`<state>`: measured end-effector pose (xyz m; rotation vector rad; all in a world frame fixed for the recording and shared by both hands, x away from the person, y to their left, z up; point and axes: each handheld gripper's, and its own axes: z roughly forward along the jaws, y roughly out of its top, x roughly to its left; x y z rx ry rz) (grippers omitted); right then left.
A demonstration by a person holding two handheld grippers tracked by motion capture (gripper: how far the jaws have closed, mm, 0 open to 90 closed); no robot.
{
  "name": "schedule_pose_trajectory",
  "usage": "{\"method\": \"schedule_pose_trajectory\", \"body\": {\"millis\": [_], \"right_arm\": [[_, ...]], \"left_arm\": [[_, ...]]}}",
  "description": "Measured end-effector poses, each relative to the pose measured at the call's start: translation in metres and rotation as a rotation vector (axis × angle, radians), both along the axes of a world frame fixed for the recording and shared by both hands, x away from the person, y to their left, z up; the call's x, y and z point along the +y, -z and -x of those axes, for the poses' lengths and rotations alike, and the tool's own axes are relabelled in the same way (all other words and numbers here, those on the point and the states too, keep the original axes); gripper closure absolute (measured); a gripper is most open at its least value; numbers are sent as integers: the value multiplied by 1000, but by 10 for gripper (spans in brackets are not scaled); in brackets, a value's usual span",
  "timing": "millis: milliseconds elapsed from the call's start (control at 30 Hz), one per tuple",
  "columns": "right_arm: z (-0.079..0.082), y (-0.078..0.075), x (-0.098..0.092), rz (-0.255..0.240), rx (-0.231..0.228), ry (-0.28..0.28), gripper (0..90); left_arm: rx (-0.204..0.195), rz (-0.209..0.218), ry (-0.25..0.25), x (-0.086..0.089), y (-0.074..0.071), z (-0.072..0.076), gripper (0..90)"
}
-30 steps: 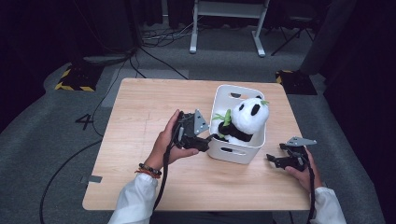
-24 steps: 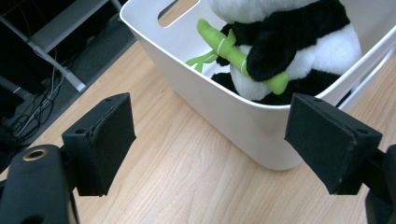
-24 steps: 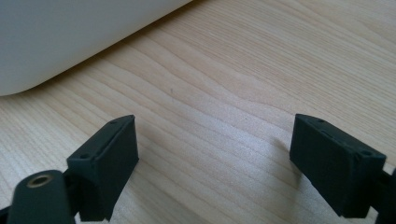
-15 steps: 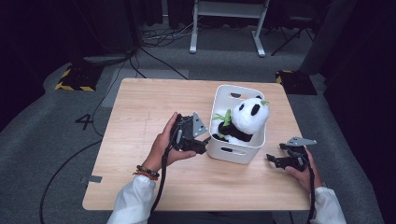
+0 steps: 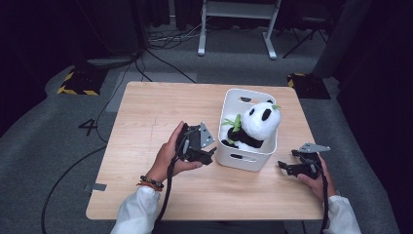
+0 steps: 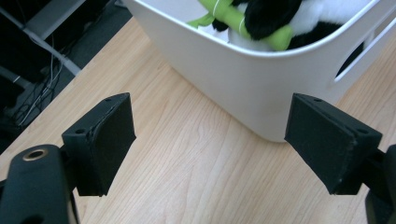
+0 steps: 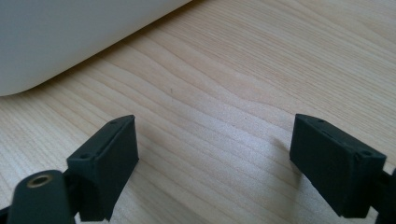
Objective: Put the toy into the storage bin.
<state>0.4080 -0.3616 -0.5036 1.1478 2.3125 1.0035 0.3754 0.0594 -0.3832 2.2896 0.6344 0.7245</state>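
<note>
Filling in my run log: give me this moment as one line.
left gripper: open, beside bin | right gripper: open, over table | panda toy: in bin

The left tongs [image 5: 210, 155] were held by the left hand [image 5: 170, 153] at about 7 o'clock of the high view, the jaws pointed toward 3 o'clock and spread wide apart, with nothing gripped between them. The right tongs [image 5: 286, 167] were held low by the right hand [image 5: 316, 176] at about 4 o'clock, pointed toward 9 o'clock, their jaws likewise parted wide. Both forearms were seen in white sleeves, entering from 6 o'clock; a beaded bracelet was worn on the left wrist.
</note>
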Motion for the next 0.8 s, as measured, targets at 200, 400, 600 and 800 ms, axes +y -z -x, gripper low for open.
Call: {"method": "schedule_pose_trajectory", "body": {"millis": [200,400,600,800], "right_arm": [[0,0,0,0,0,0,153],[0,0,0,0,0,1,153],[0,0,0,0,-1,0,153],[0,0,0,0,-1,1,153]], "left_arm": [[18,-8,-16,6,8,0,161],[24,-9,-28,10,12,1,161],[31,-44,-34,13,18,2,162],[45,-47,-46,17,24,2,162]]}}
